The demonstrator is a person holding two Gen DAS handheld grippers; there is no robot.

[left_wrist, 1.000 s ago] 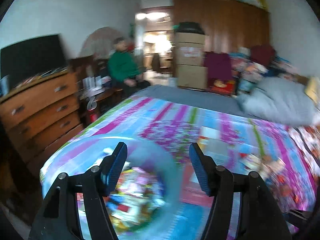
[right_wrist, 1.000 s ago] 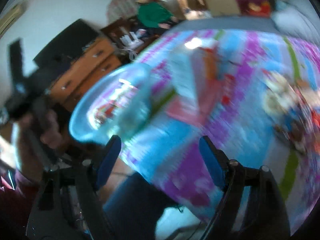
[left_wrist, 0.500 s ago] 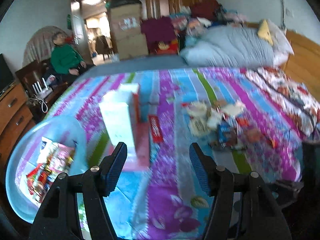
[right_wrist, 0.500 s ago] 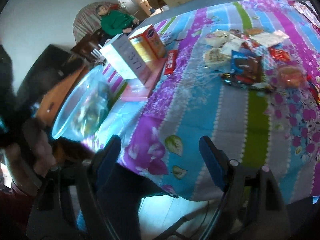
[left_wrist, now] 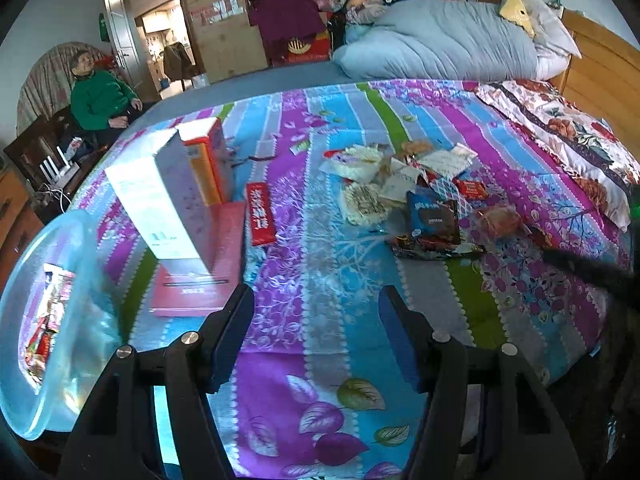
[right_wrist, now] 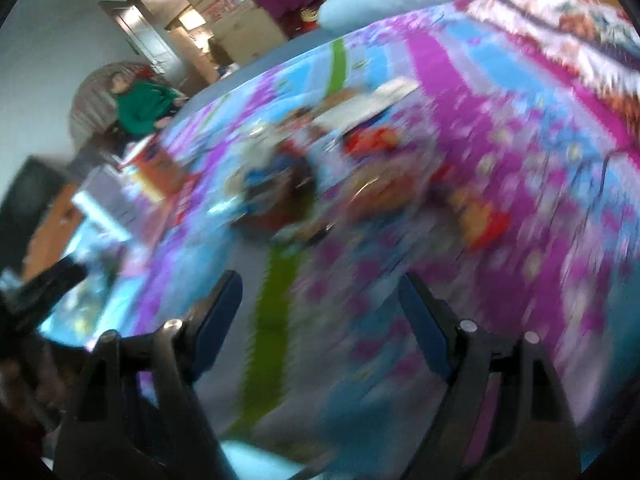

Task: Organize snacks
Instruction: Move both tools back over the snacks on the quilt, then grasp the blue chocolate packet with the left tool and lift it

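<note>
Left gripper (left_wrist: 316, 312) view alone sharp: snack pile (left_wrist: 404, 196), blue tub (left_wrist: 52, 320).

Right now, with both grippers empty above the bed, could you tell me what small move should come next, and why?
Probably ease the right hand-held gripper down toward the pile of snack packets on the bedspread. Both it and the left hand-held gripper are open and hold nothing, the packets lie loose, and the clear blue tub at the bed's left edge already has some inside.
</note>
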